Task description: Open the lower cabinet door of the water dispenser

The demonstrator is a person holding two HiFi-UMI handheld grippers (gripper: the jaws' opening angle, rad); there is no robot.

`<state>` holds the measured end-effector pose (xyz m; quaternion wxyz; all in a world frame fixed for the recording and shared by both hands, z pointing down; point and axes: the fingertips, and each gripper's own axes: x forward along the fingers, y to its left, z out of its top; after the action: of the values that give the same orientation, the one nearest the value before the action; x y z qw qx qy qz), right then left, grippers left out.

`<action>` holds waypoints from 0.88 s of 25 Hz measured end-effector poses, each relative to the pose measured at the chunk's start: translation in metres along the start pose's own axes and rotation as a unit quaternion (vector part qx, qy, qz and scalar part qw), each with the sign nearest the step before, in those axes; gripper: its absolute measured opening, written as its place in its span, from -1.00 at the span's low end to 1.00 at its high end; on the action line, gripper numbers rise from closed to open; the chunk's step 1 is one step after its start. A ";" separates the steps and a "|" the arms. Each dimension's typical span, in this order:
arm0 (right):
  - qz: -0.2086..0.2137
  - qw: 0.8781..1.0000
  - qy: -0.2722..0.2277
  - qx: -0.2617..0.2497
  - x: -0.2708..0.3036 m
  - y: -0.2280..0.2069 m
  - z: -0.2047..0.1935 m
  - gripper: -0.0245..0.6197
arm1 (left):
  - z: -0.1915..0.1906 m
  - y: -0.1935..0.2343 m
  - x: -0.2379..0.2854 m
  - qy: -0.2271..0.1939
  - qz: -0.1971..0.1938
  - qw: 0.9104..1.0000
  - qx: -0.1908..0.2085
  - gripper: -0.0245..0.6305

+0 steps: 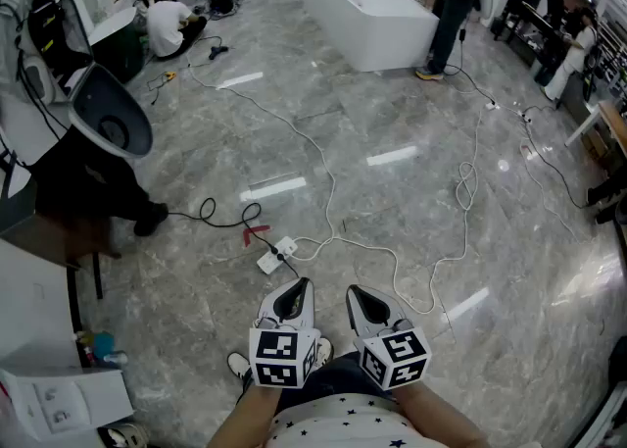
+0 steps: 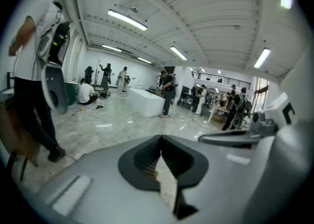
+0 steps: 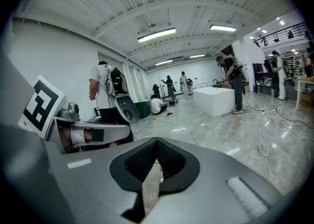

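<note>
Now | left gripper [image 1: 298,287], right gripper [image 1: 356,292]: fingers together | white appliance [image 1: 61,401] well apart, leftward

White bathtub [image 1: 367,15] far back — cables [image 1: 331,191] snaking over grey marble floor [image 1: 411,113], power strip [image 1: 277,255] among them.

No legible text, brand, number or sign is showing in any view. The left gripper [image 1: 297,289] is carrying a marker cube [image 1: 284,356] and the right gripper [image 1: 359,297] a second marker cube [image 1: 397,356]; both are displaying black-and-white square patterns only, no lettering. A white box [image 1: 61,401] at the head view's lower left is showing faint grey marks, too small to read.
</note>
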<state>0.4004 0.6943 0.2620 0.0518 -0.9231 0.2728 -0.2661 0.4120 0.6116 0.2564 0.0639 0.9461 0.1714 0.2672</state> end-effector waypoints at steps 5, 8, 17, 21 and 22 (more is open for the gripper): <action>0.052 0.998 0.026 -0.035 0.041 0.066 -0.013 -0.93 | -0.016 0.076 -0.031 -0.006 0.050 0.998 -0.031 -0.91; 0.107 0.991 0.046 -0.067 0.061 0.117 -0.022 -0.93 | -0.030 0.121 -0.070 -0.013 0.102 0.993 -0.059 -0.91; 0.229 0.961 0.082 -0.134 0.098 0.317 -0.055 -0.93 | -0.097 0.270 -0.248 -0.043 0.253 0.956 -0.146 -0.91; 0.276 0.941 0.104 -0.164 0.107 0.416 -0.085 -0.93 | -0.143 0.330 -0.342 -0.049 0.312 0.931 -0.185 -0.91; 0.288 0.936 0.109 -0.170 0.109 0.442 -0.093 -0.93 | -0.156 0.345 -0.366 -0.049 0.327 0.923 -0.195 -0.91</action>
<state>0.2191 0.2667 0.2853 -0.0617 -0.7650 0.5725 -0.2883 0.1377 0.1634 0.2849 0.1649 0.9304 -0.2062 0.2544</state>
